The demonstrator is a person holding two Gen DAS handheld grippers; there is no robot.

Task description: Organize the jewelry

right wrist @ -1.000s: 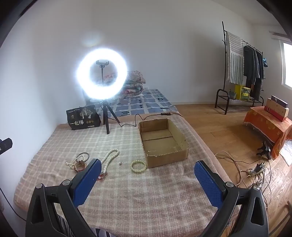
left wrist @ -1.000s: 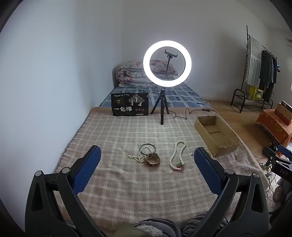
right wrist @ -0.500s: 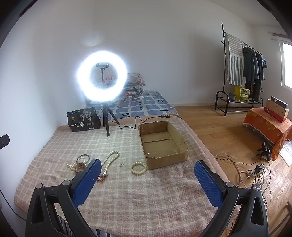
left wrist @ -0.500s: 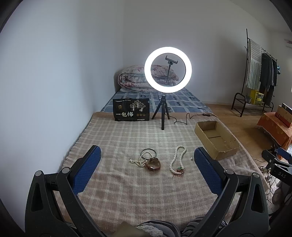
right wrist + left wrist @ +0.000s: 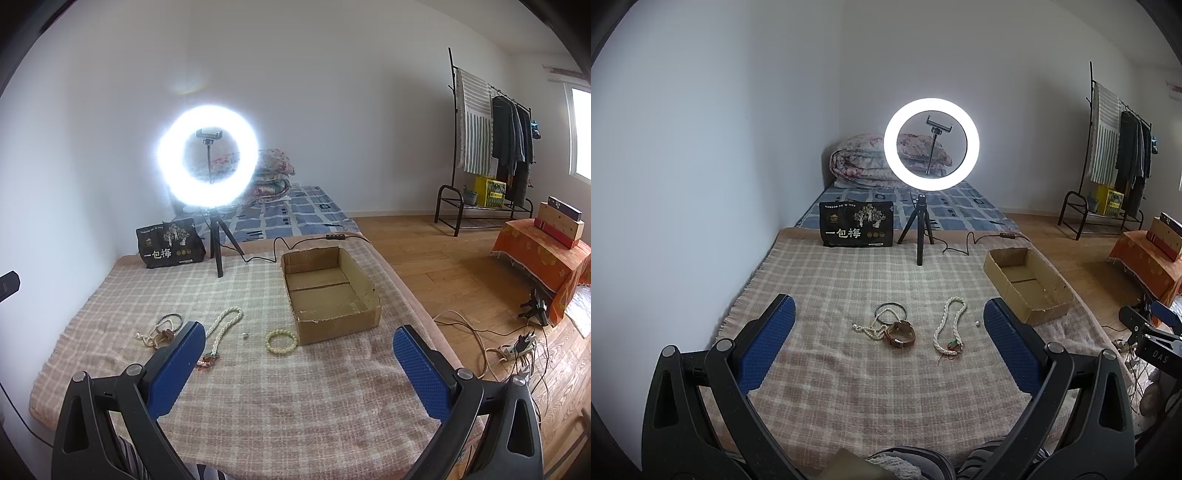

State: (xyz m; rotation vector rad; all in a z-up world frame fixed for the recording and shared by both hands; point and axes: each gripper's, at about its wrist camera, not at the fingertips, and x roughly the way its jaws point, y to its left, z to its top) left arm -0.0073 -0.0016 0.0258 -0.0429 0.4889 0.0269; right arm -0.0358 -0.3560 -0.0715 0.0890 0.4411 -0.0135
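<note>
I hold both grippers — left (image 5: 888, 343), right (image 5: 299, 363) — spread, empty above the blanket (image 5: 258, 398); jewelry cluster (image 5: 894, 328) untouched.

In the right wrist view the left blue pad (image 5: 176, 369) of the right tongs (image 5: 297, 369) hides part of the tangled bracelets (image 5: 159, 332) and the bead necklace's tassel (image 5: 208, 360). The small bead (image 5: 245, 335) is too tiny to identify.

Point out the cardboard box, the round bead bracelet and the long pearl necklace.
cardboard box (image 5: 334, 321): right wrist view, near wall.
bead bracelet (image 5: 282, 342): right wrist view, front of the loop.
pearl necklace (image 5: 946, 325): left wrist view, left strand.
</note>
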